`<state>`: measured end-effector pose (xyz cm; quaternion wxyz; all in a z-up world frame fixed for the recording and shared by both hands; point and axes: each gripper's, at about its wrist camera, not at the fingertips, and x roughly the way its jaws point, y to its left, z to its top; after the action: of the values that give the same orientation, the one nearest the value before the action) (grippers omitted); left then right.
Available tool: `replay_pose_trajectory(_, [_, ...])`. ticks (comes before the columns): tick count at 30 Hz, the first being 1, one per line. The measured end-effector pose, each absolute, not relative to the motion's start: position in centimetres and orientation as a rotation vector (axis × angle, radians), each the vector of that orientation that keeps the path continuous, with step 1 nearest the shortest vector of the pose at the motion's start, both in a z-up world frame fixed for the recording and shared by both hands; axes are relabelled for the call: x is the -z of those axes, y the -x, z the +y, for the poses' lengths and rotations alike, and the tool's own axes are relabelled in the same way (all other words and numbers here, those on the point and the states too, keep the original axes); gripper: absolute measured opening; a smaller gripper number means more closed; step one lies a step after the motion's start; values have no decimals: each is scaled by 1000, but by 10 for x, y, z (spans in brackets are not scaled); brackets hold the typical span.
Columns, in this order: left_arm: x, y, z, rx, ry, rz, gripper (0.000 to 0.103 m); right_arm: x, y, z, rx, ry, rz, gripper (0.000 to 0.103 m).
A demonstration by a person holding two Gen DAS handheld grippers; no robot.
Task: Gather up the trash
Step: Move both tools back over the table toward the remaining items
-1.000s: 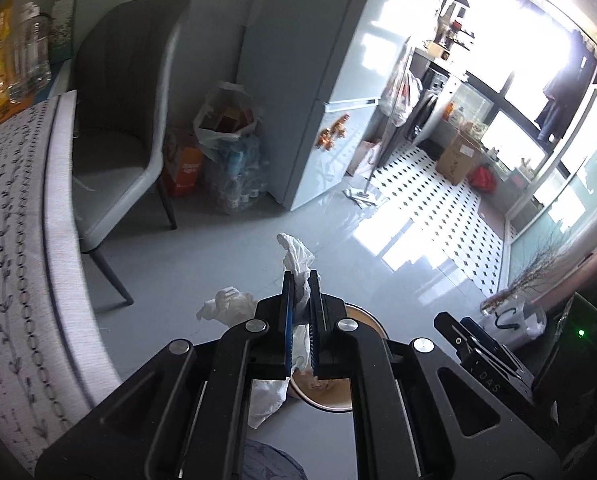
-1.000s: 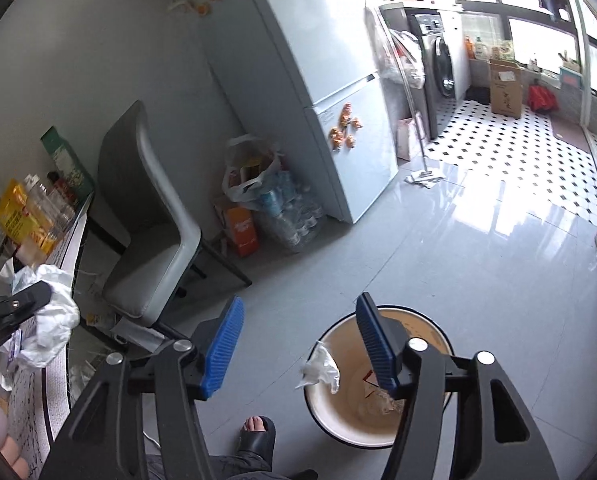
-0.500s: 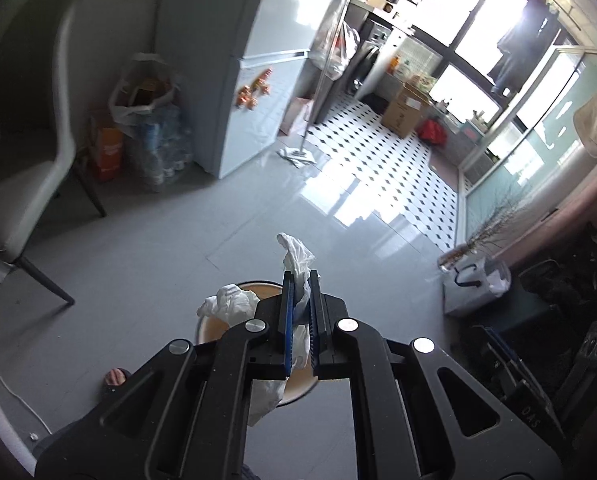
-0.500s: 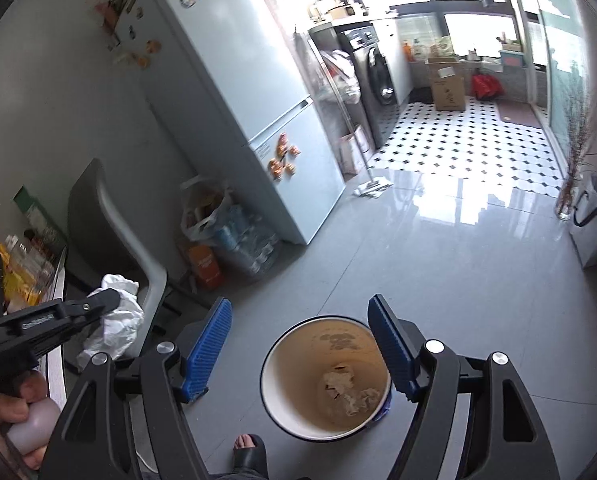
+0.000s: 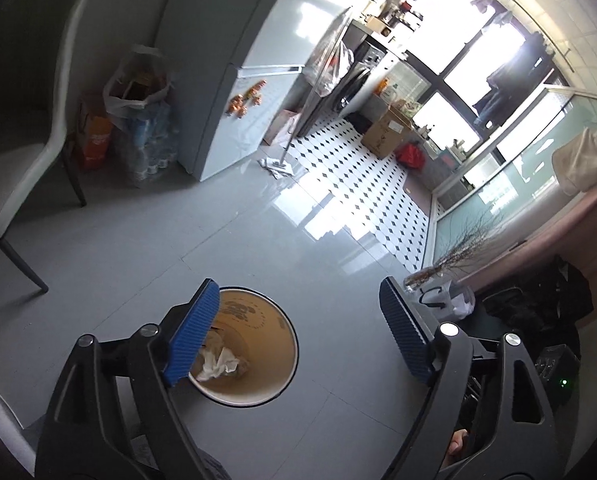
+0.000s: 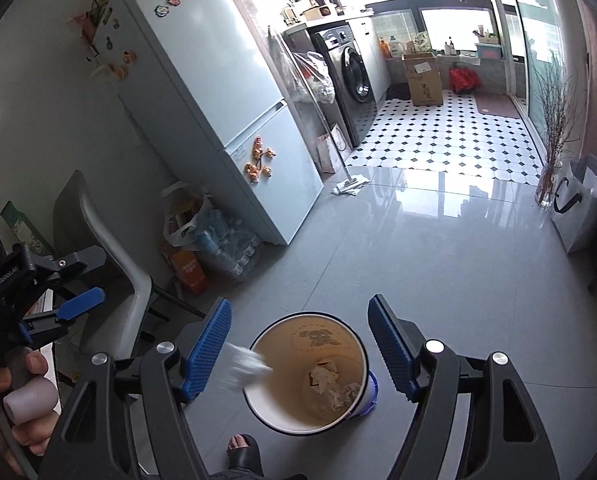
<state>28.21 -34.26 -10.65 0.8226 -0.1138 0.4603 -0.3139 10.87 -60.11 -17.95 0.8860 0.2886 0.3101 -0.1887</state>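
Spread wide, the blue pads of my left gripper carry nothing in the left wrist view. They stand open above the trash bin on the grey floor, which I take to be the reason for holding the tool there: anything let go from this spot drops inside. A crumpled white tissue lies at the bottom of the bin, beside duller scraps I cannot name. My left pad covers the bin's near-left rim, so that part of the inside is hidden. A grey chair is cut off at the frame's left edge, and the windows at the upper right are too bright to read.

From the right wrist view, my right gripper is just as wide apart and grips nothing; it hangs over the same bin, I judge to be ready for the next piece. A blurred white scrap shows at the rim just beside my left pad; whether it is in the air or touching the rim, I cannot tell. More crumpled paper sits deep inside. At the far left my other tool appears, its pads parted, my hand on its grip. A sandalled foot pokes in below, mostly cut off.
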Motion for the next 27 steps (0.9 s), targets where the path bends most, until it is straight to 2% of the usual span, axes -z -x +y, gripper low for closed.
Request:
replay_pose_trajectory(5, [89, -278, -295, 587, 241, 923, 92, 170, -127, -575, 330, -574, 647, 73])
replay_pose_trajectory(8, [77, -271, -262, 529, 244, 884, 97, 160, -135, -553, 297, -548, 638, 85])
replay_pose_trajectory(10, [72, -266, -239, 487, 248, 862, 97, 154, -139, -539, 277, -538, 633, 93])
replay_pose_trajectory(12, [68, -264, -215, 449, 258, 847, 97, 147, -143, -523, 249, -525, 628, 96])
replay_pose_trajectory(27, [39, -216, -55, 222, 337, 720, 97, 100, -167, -392, 40, -420, 623, 95])
